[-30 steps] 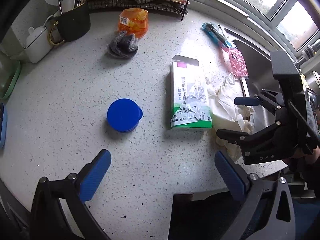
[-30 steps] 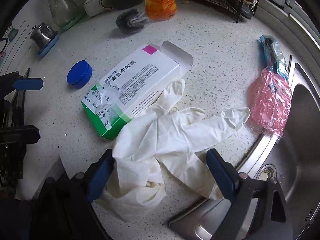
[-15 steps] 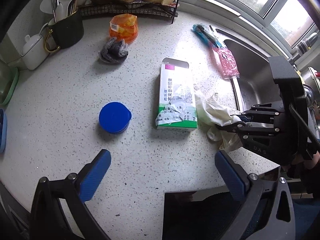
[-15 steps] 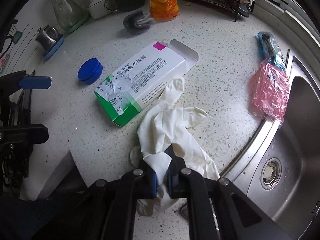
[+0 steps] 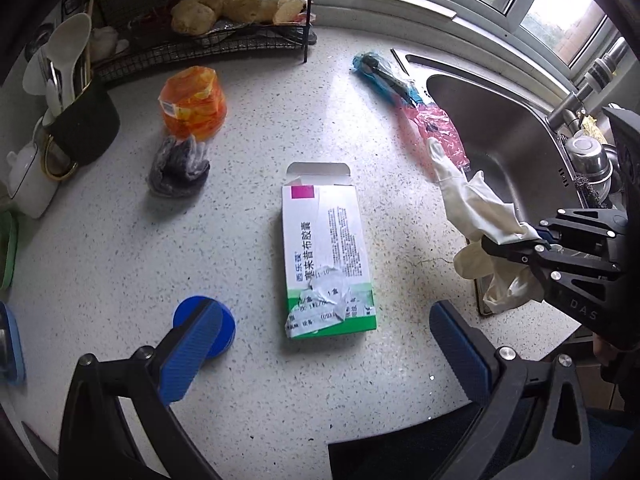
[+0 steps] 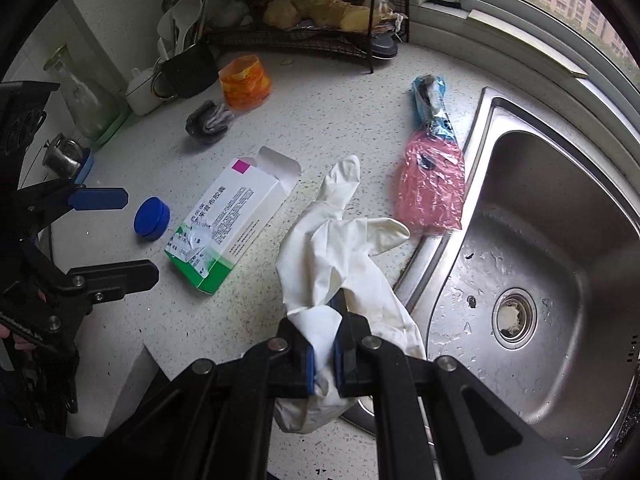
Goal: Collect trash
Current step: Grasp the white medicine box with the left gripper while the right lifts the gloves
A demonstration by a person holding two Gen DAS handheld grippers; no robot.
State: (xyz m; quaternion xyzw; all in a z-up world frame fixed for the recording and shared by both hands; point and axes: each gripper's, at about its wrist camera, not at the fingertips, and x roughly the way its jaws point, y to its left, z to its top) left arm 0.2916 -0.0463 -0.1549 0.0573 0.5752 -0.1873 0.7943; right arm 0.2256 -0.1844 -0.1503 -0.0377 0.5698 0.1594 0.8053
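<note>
My right gripper (image 6: pixel 325 350) is shut on a bunch of white rubber gloves (image 6: pixel 332 236), lifted off the speckled counter beside the sink (image 6: pixel 532 240). From the left wrist view the gloves (image 5: pixel 476 208) hang from the right gripper (image 5: pixel 532 238) at the right. My left gripper (image 5: pixel 320 344) stands open above the counter, with a white and green medicine box (image 5: pixel 326 256) lying flat ahead of it and a blue lid (image 5: pixel 218 334) partly behind its left finger. A pink wrapper (image 6: pixel 432 192) and a blue wrapper (image 6: pixel 430 100) lie by the sink rim.
An orange packet (image 5: pixel 192 102), a crumpled dark glove (image 5: pixel 178 166), a black utensil cup (image 5: pixel 80 124) and a white pot (image 5: pixel 28 184) stand at the back left. A wire rack (image 5: pixel 224 20) with bread is at the back. A tap (image 5: pixel 580 96) is right of the sink.
The right gripper shut on the white gloves and lifted them off the counter. The left gripper moved toward the box, so the blue lid now sits by its left finger.
</note>
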